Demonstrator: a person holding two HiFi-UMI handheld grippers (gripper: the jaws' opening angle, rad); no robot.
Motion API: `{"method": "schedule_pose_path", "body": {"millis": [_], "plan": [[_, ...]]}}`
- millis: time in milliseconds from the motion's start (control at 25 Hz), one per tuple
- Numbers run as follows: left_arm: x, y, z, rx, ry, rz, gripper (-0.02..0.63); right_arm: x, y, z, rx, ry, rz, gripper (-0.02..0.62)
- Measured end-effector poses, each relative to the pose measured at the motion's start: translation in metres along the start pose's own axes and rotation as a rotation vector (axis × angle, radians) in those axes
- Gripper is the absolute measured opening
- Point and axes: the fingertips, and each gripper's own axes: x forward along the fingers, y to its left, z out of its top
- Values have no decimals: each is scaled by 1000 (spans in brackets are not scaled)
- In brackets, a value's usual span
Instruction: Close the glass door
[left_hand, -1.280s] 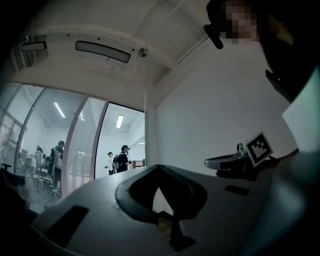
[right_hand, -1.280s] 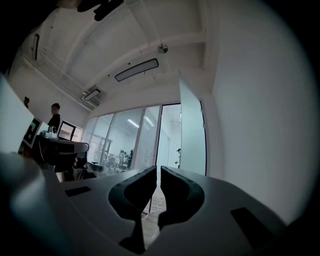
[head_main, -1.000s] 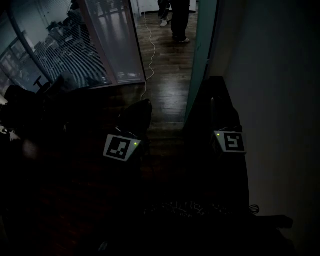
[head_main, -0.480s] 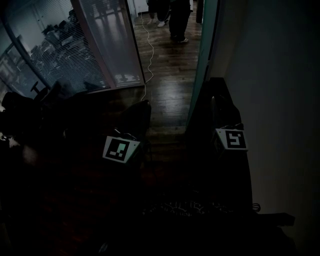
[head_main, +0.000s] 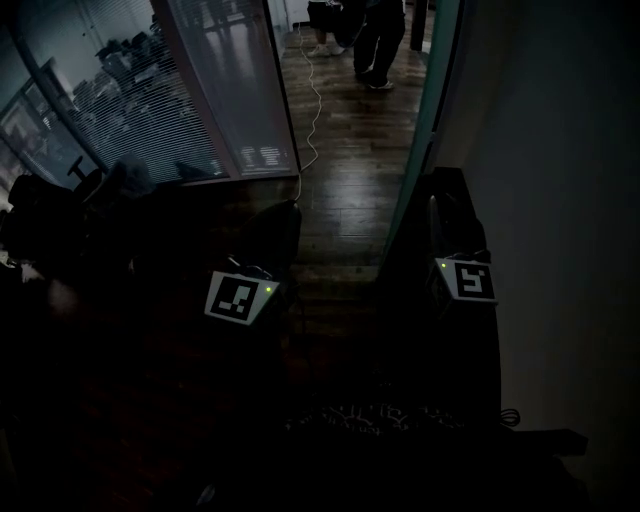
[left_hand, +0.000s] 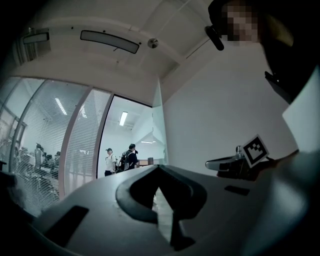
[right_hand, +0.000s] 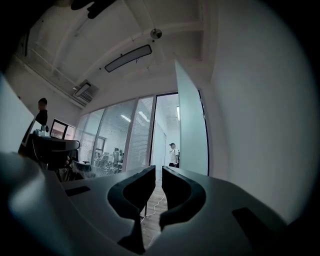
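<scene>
The glass door (head_main: 418, 165) stands open, its teal edge ahead of me beside the white wall; it also shows as a pale pane in the right gripper view (right_hand: 192, 131) and in the left gripper view (left_hand: 159, 131). My left gripper (head_main: 284, 214) is held out in the dark before the doorway, its jaws (left_hand: 157, 165) shut tip to tip on nothing. My right gripper (head_main: 434, 206) is just short of the door's edge. Its jaws (right_hand: 159, 168) have just been opening and stand a narrow gap apart with nothing between them. Neither gripper touches the door.
A glass partition with blinds (head_main: 190, 95) runs along the left of the doorway. A white cable (head_main: 312, 105) trails over the wooden floor of the corridor, where people (head_main: 378, 40) stand. Dark chairs (head_main: 60, 215) are at my left, the white wall (head_main: 560, 220) at my right.
Both grippers have moved forward toward the doorway. The door's edge and the partition have shifted a little right in the head view, and the people in the corridor have moved.
</scene>
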Motion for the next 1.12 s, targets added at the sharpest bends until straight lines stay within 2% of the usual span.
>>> {"method": "schedule_pose_path", "body": {"millis": [520, 1120], "plan": [[91, 26, -6, 22, 18, 17, 2, 90, -51, -5, 20, -3, 21, 21], [133, 49, -22, 17, 17, 40, 2, 145, -70, -19, 8, 6, 41, 21]]}}
